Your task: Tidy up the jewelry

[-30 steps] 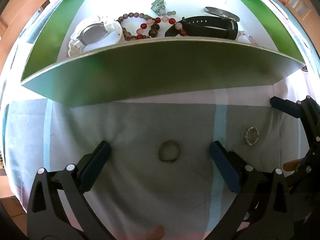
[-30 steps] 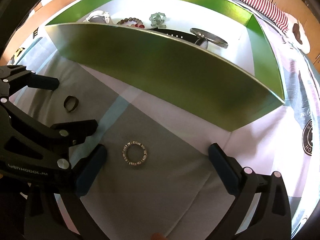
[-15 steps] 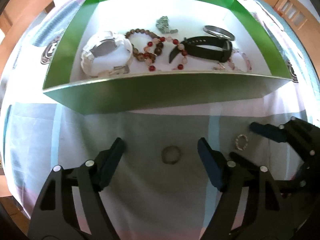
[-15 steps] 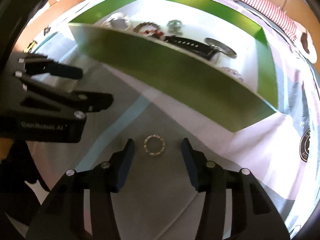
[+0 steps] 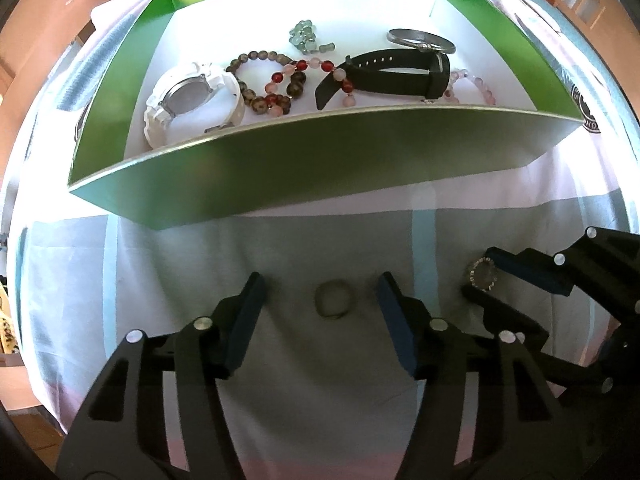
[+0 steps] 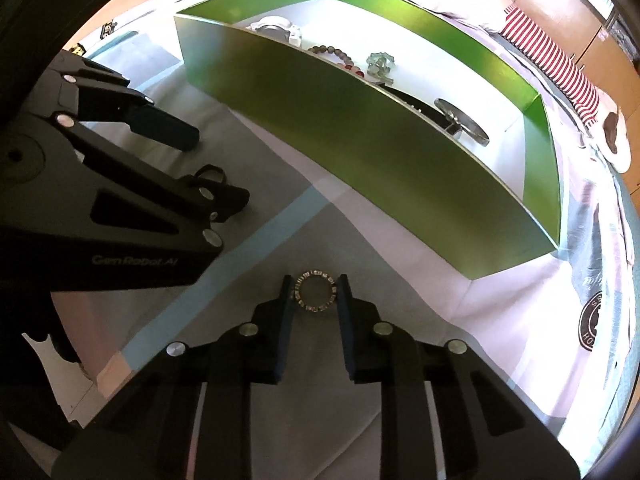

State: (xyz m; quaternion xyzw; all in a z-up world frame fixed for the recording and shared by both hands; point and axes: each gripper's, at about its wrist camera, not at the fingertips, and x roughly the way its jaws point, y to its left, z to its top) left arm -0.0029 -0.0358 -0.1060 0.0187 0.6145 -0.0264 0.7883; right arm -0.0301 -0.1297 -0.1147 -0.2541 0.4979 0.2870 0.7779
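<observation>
A dark plain ring [image 5: 331, 299] lies on the cloth between the open fingers of my left gripper [image 5: 320, 292]; it also shows in the right wrist view [image 6: 211, 174]. A studded silver ring [image 6: 314, 291] lies on the cloth with the fingers of my right gripper [image 6: 314, 286] closed in against both its sides. In the left wrist view the studded ring [image 5: 483, 275] sits between the right gripper's fingers. The green box [image 5: 304, 168] stands beyond, holding a white watch [image 5: 192, 100], bead bracelets [image 5: 280, 84] and a black watch [image 5: 396, 74].
The box's tall green front wall [image 6: 360, 128] rises between both grippers and its contents. A striped cloth [image 5: 280, 400] covers the table. A red-and-white striped fabric [image 6: 552, 56] lies beyond the box at the right.
Both grippers have come down toward the cloth and narrowed. The right gripper's fingers have closed from wide open onto the sides of the studded ring. The left fingers have closed partly around the dark ring.
</observation>
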